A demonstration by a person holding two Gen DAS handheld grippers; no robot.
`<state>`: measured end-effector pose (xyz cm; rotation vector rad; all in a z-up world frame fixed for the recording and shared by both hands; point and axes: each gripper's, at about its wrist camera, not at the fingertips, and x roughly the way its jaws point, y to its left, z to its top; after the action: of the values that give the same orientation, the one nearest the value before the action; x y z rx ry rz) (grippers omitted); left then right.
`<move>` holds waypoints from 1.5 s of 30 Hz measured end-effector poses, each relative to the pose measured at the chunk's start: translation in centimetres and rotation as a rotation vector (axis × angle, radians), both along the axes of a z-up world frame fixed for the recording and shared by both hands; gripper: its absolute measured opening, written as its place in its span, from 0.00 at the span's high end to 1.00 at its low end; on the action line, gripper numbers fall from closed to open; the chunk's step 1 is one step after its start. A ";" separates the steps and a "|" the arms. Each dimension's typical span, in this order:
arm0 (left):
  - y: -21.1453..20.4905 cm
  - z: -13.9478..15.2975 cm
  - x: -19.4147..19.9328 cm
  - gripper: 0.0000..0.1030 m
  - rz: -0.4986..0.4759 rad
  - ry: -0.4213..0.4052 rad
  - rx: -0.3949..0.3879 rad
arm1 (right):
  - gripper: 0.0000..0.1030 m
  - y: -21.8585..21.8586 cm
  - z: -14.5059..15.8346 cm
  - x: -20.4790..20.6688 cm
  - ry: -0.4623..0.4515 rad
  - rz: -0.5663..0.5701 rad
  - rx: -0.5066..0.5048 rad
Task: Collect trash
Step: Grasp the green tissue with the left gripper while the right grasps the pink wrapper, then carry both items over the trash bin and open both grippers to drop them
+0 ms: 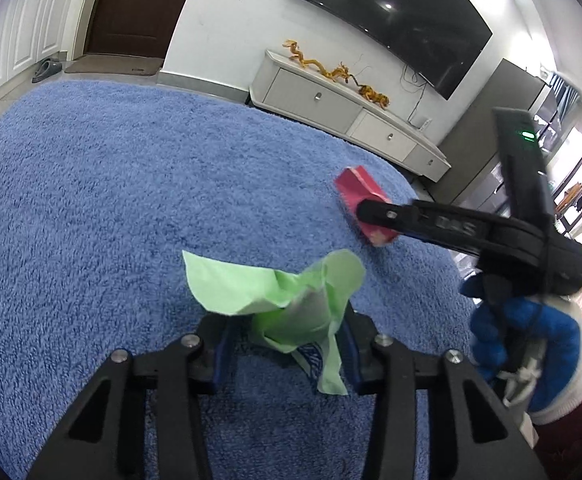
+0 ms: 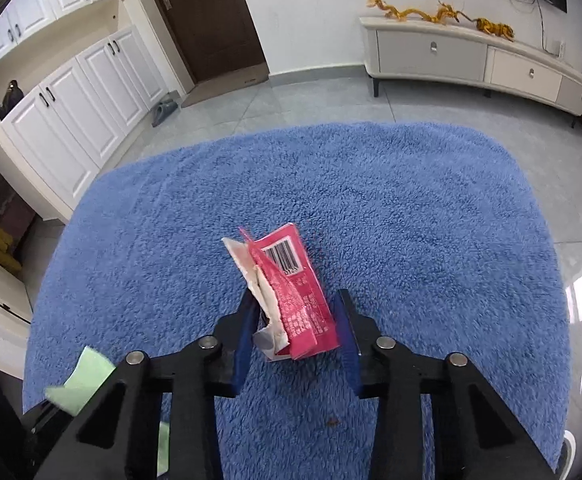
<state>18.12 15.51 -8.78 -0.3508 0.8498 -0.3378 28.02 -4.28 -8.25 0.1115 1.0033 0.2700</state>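
My left gripper [image 1: 287, 332] is shut on a crumpled green paper wrapper [image 1: 291, 296] and holds it above the blue rug [image 1: 111, 200]. My right gripper [image 2: 297, 320] is shut on a torn pink carton [image 2: 291, 292] with a barcode, held above the rug [image 2: 411, 200]. In the left wrist view the right gripper [image 1: 371, 212] comes in from the right, gripping the pink carton [image 1: 359, 196], held by a blue-gloved hand [image 1: 531, 340]. A corner of the green paper [image 2: 81, 384] shows at the lower left of the right wrist view.
A low white TV cabinet [image 2: 471, 56] with gold dragon ornaments [image 2: 439, 12] stands against the far wall, under a wall TV [image 1: 391, 12]. White cupboards [image 2: 71, 112] and a brown door [image 2: 207, 16] lie to the left. Grey tile floor [image 2: 311, 100] surrounds the rug.
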 end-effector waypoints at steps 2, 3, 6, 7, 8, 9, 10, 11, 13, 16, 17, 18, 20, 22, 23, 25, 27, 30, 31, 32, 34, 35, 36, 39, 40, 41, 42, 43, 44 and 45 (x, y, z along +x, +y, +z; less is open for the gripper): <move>0.1 0.0 -0.1 0.61 0.000 -0.003 0.001 | 0.66 -0.1 0.7 -1.3 -0.019 0.013 0.005; 0.1 0.1 -0.3 0.61 -0.001 -0.004 0.005 | 0.66 -0.2 1.3 -2.2 -0.028 0.020 0.011; -0.7 0.3 -0.2 0.62 -0.014 -0.003 0.024 | 0.66 -1.0 3.0 -5.2 -0.053 0.029 0.033; -1.0 0.5 -0.2 0.63 -0.019 -0.003 0.033 | 0.67 -1.4 3.7 -6.4 -0.060 0.030 0.043; -1.3 0.6 -0.2 0.64 -0.023 -0.004 0.044 | 0.67 -1.8 4.4 -7.7 -0.070 0.030 0.052; -1.6 0.8 -0.3 0.64 -0.027 -0.006 0.051 | 0.67 -2.4 5.0 -9.0 -0.079 0.025 0.067; -1.7 1.1 -0.5 0.64 -0.032 -0.006 0.047 | 0.67 -2.9 5.7 -10.4 -0.087 0.017 0.083; -1.9 1.4 -0.9 0.65 -0.038 -0.006 0.035 | 0.67 -3.9 6.2 -11.6 -0.096 0.008 0.094; -2.3 2.4 -1.9 0.65 -0.054 -0.021 0.018 | 0.67 -5.1 7.4 -14.0 -0.117 -0.014 0.109; -3.2 4.2 -3.9 0.65 -0.082 -0.062 0.021 | 0.67 -7.3 9.3 -17.9 -0.154 -0.058 0.109; -3.4 4.7 -4.6 0.65 -0.089 -0.076 0.028 | 0.67 -8.0 9.8 -19.4 -0.170 -0.080 0.102; -3.9 5.4 -5.5 0.65 -0.097 -0.097 0.041 | 0.67 -8.7 10.3 -20.7 -0.184 -0.101 0.098; -4.6 6.9 -7.3 0.65 -0.110 -0.140 0.062 | 0.67 -10.1 11.0 -23.7 -0.212 -0.149 0.087; -5.1 8.1 -8.9 0.65 -0.112 -0.180 0.083 | 0.67 -11.5 11.3 -26.0 -0.230 -0.190 0.093; -5.5 8.7 -9.7 0.65 -0.111 -0.203 0.098 | 0.67 -11.9 11.5 -26.9 -0.235 -0.206 0.098; -6.1 10.0 -11.4 0.65 -0.110 -0.246 0.122 | 0.67 -13.3 11.8 -28.9 -0.243 -0.246 0.108; -6.9 10.9 -13.1 0.65 -0.111 -0.279 0.145 | 0.68 -14.7 12.0 -30.7 -0.248 -0.284 0.119; -8.0 11.9 -14.9 0.65 -0.114 -0.315 0.181 | 0.68 -16.2 12.2 -32.5 -0.259 -0.333 0.136; -8.4 12.2 -15.5 0.65 -0.117 -0.325 0.192 | 0.68 -16.6 12.2 -32.9 -0.262 -0.345 0.141; -8.8 12.5 -16.0 0.65 -0.121 -0.335 0.203 | 0.68 -17.1 12.2 -33.3 -0.265 -0.356 0.146; -9.7 13.2 -17.0 0.65 -0.133 -0.356 0.224 | 0.68 -18.0 12.2 -33.9 -0.270 -0.375 0.164; -10.1 13.5 -17.5 0.65 -0.138 -0.367 0.235 | 0.68 -18.5 12.1 -34.2 -0.274 -0.383 0.179; -10.6 13.8 -18.2 0.65 -0.143 -0.379 0.247 | 0.68 -18.8 12.1 -34.4 -0.276 -0.388 0.187; -12.1 14.6 -19.6 0.65 -0.156 -0.413 0.283 | 0.68 -19.9 12.0 -35.0 -0.288 -0.400 0.200; -12.5 14.9 -19.7 0.65 -0.161 -0.422 0.294 | 0.73 -20.2 11.9 -35.1 -0.291 -0.404 0.204; -13.1 15.1 -20.1 0.65 -0.168 -0.432 0.309 | 0.83 -20.7 11.8 -35.3 -0.296 -0.408 0.211; -13.7 15.2 -20.3 0.65 -0.175 -0.438 0.319 | 0.85 -20.9 11.7 -35.6 -0.296 -0.416 0.214; -14.2 15.4 -20.5 0.65 -0.183 -0.441 0.327 | 0.85 -21.3 11.6 -35.6 -0.296 -0.427 0.213; -15.0 15.4 -20.8 0.65 -0.196 -0.444 0.336 | 0.85 -21.9 11.4 -35.8 -0.297 -0.438 0.215; -15.8 15.4 -20.8 0.65 -0.206 -0.446 0.344 | 0.85 -22.2 11.2 -35.9 -0.297 -0.440 0.218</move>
<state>-2.70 -0.25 6.65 0.1339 0.4908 -0.4329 -7.86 -26.51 2.95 0.4707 0.6306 -0.0109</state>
